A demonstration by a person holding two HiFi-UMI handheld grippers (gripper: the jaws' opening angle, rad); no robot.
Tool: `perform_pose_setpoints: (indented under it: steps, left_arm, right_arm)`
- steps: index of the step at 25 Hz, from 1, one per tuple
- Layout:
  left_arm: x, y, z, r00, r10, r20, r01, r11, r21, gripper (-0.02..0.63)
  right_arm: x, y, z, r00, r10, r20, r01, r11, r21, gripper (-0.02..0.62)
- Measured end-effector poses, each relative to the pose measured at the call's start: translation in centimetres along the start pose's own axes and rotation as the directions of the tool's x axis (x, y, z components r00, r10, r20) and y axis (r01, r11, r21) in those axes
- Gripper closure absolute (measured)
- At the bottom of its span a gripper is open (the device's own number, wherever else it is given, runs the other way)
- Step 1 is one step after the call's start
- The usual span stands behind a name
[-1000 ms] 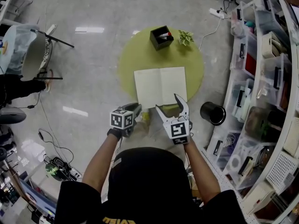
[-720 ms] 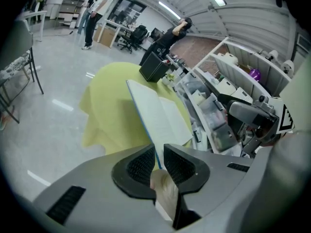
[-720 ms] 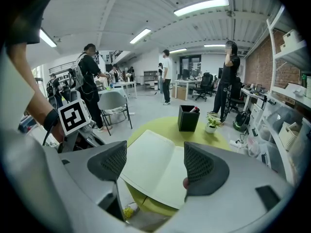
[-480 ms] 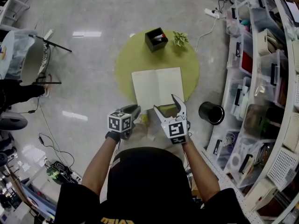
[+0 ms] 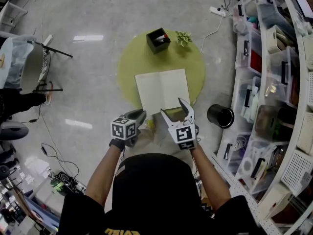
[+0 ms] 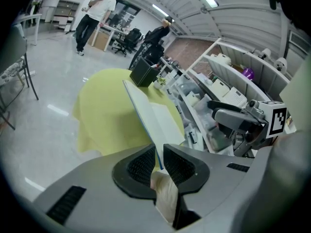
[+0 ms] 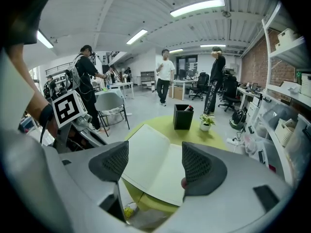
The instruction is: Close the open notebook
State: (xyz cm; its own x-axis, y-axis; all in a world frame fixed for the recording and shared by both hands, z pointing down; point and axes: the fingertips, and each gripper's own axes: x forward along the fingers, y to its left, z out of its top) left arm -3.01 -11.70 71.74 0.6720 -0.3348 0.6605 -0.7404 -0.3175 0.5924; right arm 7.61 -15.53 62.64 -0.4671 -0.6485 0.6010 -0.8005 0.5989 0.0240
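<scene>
The left claw [image 5: 138, 115] sits at the near-left corner of the open cream-paged notebook [image 5: 161, 89]. Its ribbed black pads are drawn almost together, pinching the thin blue-trimmed edge of the left side. The notebook lies spread on the near half of the round yellow-green counter [image 5: 129, 67], its spine running away from the person and both blank pages facing up. Beyond it, at the far rim of the counter, stands a square black holder [image 5: 157, 39] with a red-capped marker [image 5: 163, 36] inside. Just to the right of that is a small green potted plant [image 5: 184, 38]. The right claw [image 5: 175, 109] hangs over the near edge of the right page with its jaws standing well apart. They have just narrowed a little and grip nothing. Further right, a black cylindrical bin [image 5: 220, 116] stands on the grey floor beside white shelving [image 5: 274, 82] loaded with clear plastic boxes.
</scene>
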Motion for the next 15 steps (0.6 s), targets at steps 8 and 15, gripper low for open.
perform_pose_setpoints:
  steps: [8, 15]
  left_arm:
    - [0.1, -0.6, 0.2, 1.000, -0.013, 0.005, 0.013, 1.000, 0.009, 0.538]
    - [0.2, -1.2, 0.5, 1.000, -0.020, 0.009, 0.020, 0.999, 0.026, 0.538]
  right_arm:
    - [-0.4, -1.0, -0.2, 1.000, -0.026, 0.006, 0.025, 1.000, 0.011, 0.292]
    - [-0.7, -1.1, -0.5, 1.000, -0.022, 0.002, 0.022, 0.999, 0.028, 0.316]
